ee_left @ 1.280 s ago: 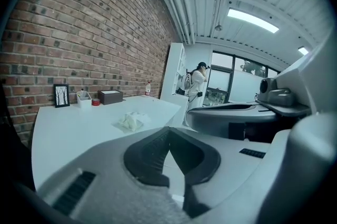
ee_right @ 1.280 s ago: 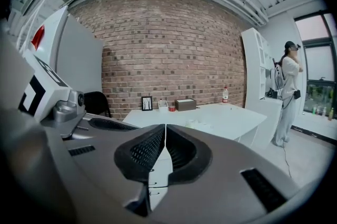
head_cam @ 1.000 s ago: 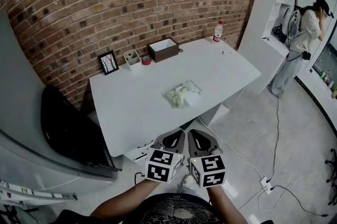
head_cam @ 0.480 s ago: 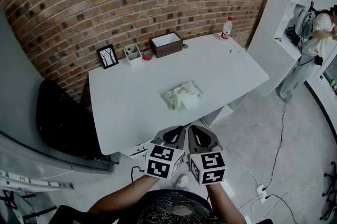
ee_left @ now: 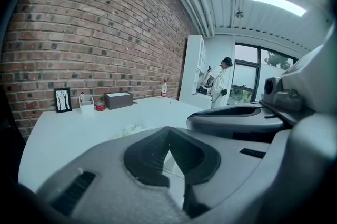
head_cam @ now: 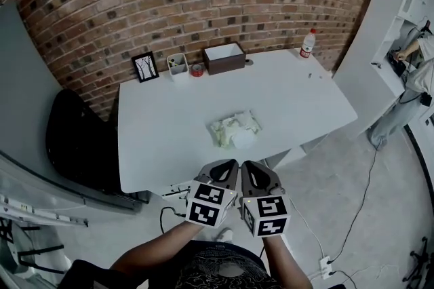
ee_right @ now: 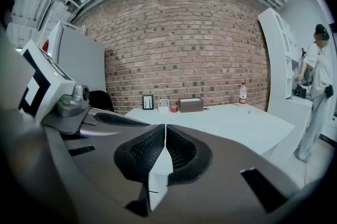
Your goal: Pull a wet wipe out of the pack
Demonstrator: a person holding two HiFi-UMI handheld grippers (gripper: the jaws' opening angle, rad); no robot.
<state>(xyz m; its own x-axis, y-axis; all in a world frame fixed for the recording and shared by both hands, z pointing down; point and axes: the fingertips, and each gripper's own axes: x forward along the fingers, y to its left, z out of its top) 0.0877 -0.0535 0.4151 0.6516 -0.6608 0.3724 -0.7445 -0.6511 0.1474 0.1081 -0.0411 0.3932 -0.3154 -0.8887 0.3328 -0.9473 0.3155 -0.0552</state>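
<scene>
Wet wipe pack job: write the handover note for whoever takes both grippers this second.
Left gripper: jaws together, nothing between them.
Right gripper: the same.
Both are held side by side, short of the near edge of the table, touching nothing.
The wet wipe pack lies on the table toward its near edge, roughly straight ahead of the grippers. Whether its flap is open cannot be told from here.
Done: nothing; no wipe pulled yet.
Left: reach in, probably steady the pack with one gripper, then pinch a wipe with the other and pull it out.
</scene>
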